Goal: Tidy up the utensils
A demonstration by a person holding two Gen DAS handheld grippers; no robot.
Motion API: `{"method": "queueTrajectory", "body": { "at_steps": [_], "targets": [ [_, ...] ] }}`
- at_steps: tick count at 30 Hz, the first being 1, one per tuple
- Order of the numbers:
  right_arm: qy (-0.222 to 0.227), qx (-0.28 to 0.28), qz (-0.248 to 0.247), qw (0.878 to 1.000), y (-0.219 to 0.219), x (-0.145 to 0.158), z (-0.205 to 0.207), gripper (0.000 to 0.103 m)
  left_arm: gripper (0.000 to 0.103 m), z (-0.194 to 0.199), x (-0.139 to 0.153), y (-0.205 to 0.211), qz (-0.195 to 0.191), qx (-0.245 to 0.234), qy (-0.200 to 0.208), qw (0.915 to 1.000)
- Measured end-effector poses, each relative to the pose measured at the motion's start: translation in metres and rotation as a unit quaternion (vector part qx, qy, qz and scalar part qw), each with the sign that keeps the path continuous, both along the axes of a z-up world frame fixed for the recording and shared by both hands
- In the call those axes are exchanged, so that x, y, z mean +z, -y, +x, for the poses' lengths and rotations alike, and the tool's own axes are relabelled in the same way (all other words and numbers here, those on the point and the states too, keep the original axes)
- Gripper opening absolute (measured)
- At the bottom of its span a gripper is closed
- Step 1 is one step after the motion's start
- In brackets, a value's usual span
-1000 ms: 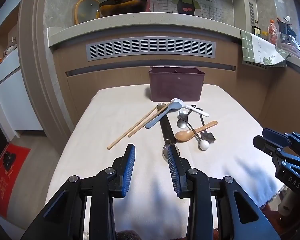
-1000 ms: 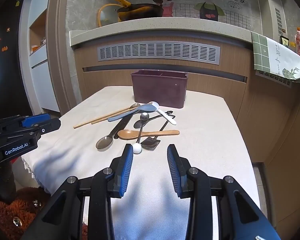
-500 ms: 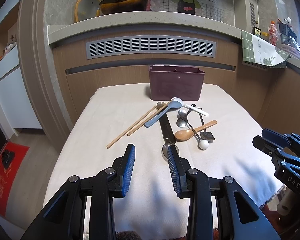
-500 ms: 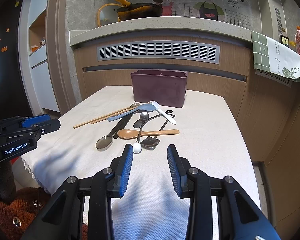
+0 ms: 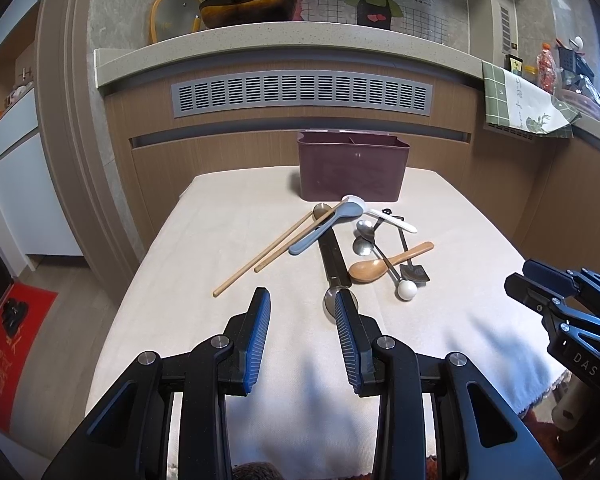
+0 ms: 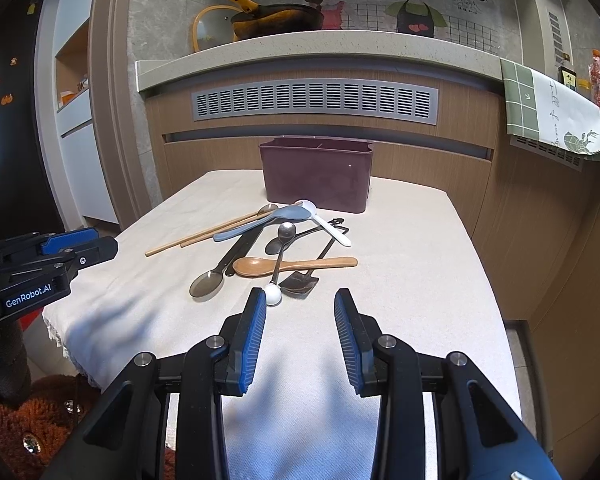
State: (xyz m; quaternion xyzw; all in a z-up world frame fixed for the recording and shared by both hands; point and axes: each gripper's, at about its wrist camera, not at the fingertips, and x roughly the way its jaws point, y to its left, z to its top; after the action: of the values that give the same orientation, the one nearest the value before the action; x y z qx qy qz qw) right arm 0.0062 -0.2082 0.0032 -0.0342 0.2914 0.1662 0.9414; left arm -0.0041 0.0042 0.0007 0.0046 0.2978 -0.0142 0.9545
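A pile of utensils lies on the cloth-covered table (image 5: 204,216): two wooden chopsticks (image 5: 274,250), a grey-blue spoon (image 5: 324,226), a white spoon (image 5: 392,220), a dark long-handled spoon (image 5: 334,260), a wooden spoon (image 5: 384,264), steel spoons (image 5: 366,232) and a small shovel-shaped spoon (image 5: 414,272). A maroon utensil box (image 5: 354,170) stands behind them. My left gripper (image 5: 302,308) is open and empty, just short of the dark spoon's bowl. My right gripper (image 6: 300,308) is open and empty, near the white ball-ended spoon (image 6: 274,294). The same pile shows in the right wrist view, with the wooden spoon (image 6: 292,266) and the box (image 6: 316,174).
A wood-panelled counter wall (image 5: 300,136) with a vent grille rises right behind the table. A pan and lid sit on the counter ledge (image 5: 244,12). A green towel (image 5: 520,104) hangs at the right. The table edges drop off left, right and front.
Both grippers have drifted very slightly; the utensils and the box have not moved. Both stay open.
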Motion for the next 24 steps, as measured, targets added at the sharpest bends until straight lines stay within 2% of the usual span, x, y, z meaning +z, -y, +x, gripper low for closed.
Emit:
{"method": "queueTrajectory", "body": {
  "at_steps": [24],
  "targets": [
    [-0.006,-0.001,0.001,1.000,-0.0003,-0.0036,0.0038,0.034,0.035,-0.0016,0.0023,-0.0028,-0.005,0.003,-0.004,1.0000]
  ]
}}
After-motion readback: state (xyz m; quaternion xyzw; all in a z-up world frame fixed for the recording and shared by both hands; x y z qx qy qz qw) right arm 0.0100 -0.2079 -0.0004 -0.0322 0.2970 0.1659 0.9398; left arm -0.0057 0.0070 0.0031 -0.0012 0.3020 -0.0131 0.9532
